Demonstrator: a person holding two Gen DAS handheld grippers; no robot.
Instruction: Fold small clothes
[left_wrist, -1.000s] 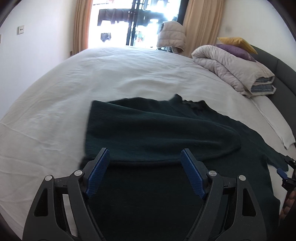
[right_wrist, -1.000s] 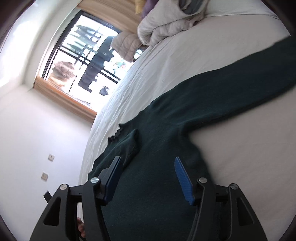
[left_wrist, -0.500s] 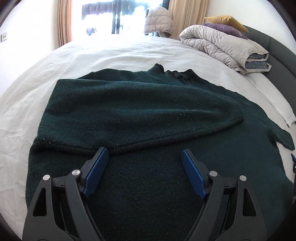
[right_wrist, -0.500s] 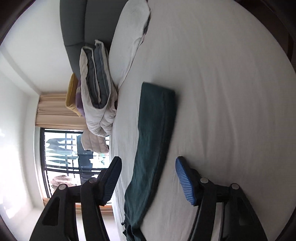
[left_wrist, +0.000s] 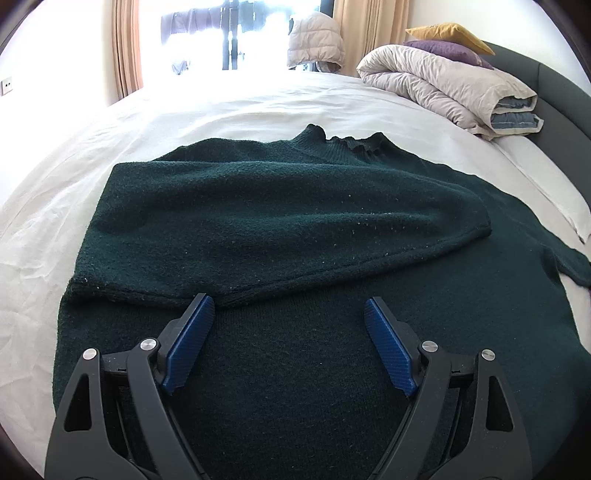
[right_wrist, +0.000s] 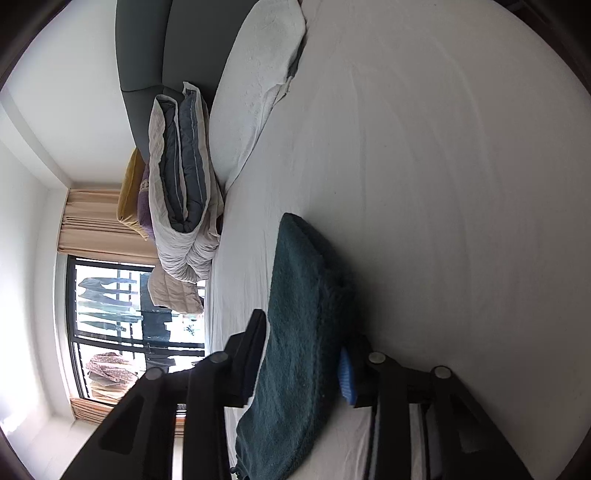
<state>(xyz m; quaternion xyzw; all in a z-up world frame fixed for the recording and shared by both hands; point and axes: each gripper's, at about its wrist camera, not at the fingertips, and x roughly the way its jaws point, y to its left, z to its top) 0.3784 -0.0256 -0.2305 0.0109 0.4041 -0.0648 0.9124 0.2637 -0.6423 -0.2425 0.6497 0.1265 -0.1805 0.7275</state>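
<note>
A dark green knit sweater (left_wrist: 280, 229) lies flat on the white bed (left_wrist: 74, 177), collar at the far side. Its left sleeve (left_wrist: 332, 218) is folded across the chest. My left gripper (left_wrist: 288, 325) is open and empty, low over the sweater's lower body. In the right wrist view the other sleeve (right_wrist: 306, 295) stretches out over the sheet. My right gripper (right_wrist: 303, 354) has its fingers on either side of this sleeve, still apart, the sleeve lying between them.
A folded grey duvet (left_wrist: 450, 92) with yellow and purple pillows (left_wrist: 447, 35) sits at the head of the bed by the dark headboard (left_wrist: 554, 103). A white pillow (right_wrist: 258, 85) lies beside it. A window (left_wrist: 225, 37) with curtains is at the far end.
My right gripper has swung from the sweater's body out along the right sleeve and come down around it. My left gripper has sunk closer over the sweater.
</note>
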